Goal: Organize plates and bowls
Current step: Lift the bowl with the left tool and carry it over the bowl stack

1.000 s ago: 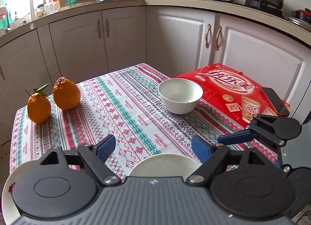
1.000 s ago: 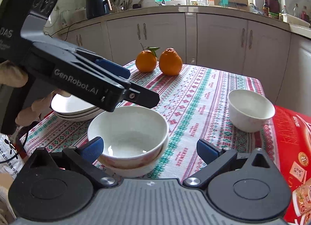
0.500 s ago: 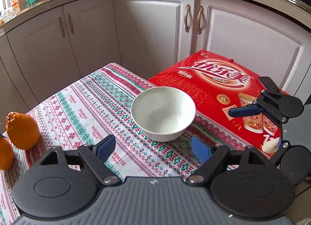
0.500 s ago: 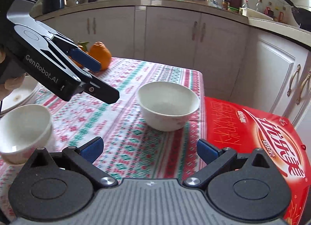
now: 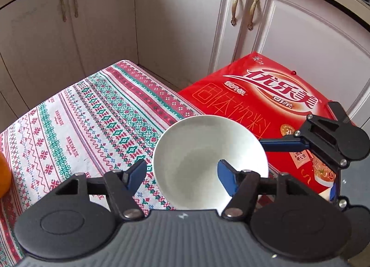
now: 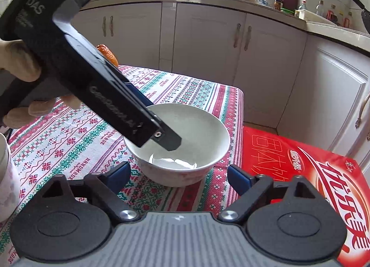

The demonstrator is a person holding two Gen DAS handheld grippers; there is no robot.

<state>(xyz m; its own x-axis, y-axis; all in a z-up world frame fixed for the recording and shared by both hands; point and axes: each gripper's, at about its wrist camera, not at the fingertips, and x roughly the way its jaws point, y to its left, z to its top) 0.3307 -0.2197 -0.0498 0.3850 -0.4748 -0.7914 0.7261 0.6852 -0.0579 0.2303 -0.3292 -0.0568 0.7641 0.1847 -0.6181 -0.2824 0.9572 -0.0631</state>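
Note:
A white bowl (image 5: pixel 203 151) stands on the patterned tablecloth (image 5: pixel 92 119) beside a red box. My left gripper (image 5: pixel 182 173) is open and straddles the bowl's near-left rim, its right finger (image 5: pixel 225 174) inside the bowl and its left finger (image 5: pixel 136 172) outside. In the right wrist view the same bowl (image 6: pixel 198 133) sits just ahead of my open, empty right gripper (image 6: pixel 179 175), and the left gripper (image 6: pixel 161 137) reaches down into the bowl from the left. A second bowl's edge (image 6: pixel 7 174) shows at far left.
A red drink box (image 5: pixel 272 105) lies right of the bowl, also in the right wrist view (image 6: pixel 312 174). An orange (image 6: pixel 108 55) sits at the table's far side behind the left gripper. White kitchen cabinets (image 5: pixel 185 24) stand close beyond the table edge.
Both grippers moved in on the white bowl. The left gripper came down over its rim, one finger now inside. The right gripper closed in from the other side.

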